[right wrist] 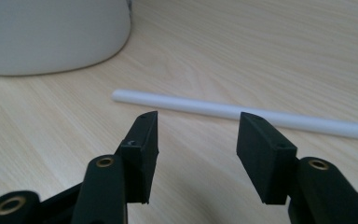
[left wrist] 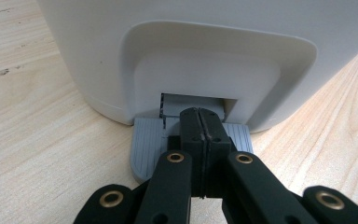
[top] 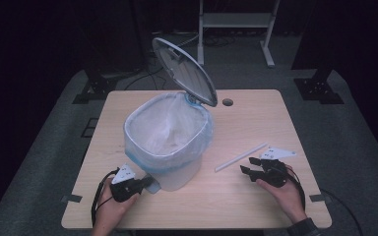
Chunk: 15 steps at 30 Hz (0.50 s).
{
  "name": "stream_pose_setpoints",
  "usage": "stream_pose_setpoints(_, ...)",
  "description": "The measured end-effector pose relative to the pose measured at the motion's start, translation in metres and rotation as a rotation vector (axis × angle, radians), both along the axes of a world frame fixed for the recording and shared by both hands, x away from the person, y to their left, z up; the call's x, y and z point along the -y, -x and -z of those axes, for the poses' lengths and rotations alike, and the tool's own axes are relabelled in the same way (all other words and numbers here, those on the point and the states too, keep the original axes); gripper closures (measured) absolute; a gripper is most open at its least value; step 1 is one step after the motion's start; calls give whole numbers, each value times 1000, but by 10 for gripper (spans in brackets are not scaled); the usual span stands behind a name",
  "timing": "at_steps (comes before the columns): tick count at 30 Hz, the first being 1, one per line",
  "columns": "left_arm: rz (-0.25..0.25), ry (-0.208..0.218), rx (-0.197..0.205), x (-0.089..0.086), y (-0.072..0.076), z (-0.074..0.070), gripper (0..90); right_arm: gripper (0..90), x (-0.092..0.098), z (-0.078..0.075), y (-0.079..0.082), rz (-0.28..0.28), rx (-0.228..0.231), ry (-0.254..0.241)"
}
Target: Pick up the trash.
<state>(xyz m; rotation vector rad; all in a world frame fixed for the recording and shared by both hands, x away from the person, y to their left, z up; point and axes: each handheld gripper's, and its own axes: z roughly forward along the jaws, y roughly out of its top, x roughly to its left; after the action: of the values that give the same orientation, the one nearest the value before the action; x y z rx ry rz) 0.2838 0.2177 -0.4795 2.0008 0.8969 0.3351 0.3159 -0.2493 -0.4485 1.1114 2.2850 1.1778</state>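
l gripper (left wrist: 199, 122) on bin pedal (left wrist: 145, 145)

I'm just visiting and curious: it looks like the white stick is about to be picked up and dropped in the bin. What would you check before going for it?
1. Lid up: ok, it stands raised above the bin.
2. Pedal held down: ok, the left gripper, jaws shut, rests on it.
3. Right gripper ready to grasp: ok, jaws open with a wide gap.
4. Stick lined up: ok, it lies flat on the table just past the open jaws, crossing the gap.
5. Stick free of clutter: ok, nothing touches it; the bin stands apart from it.
6. Room in the bin: cannot tell; the liner hides the bottom.
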Motion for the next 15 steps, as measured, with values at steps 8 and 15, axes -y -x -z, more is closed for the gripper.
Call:
stream_pose_setpoints(8, 0, 0, -1, 0, 0, 0, 900, 492, -19, -1, -12, -17, -3, -20)
stream_pose_setpoints(15, 0, 0, 0, 0, 0, 0, 900, 521, -44, 0, -21, -52, -11, -9)
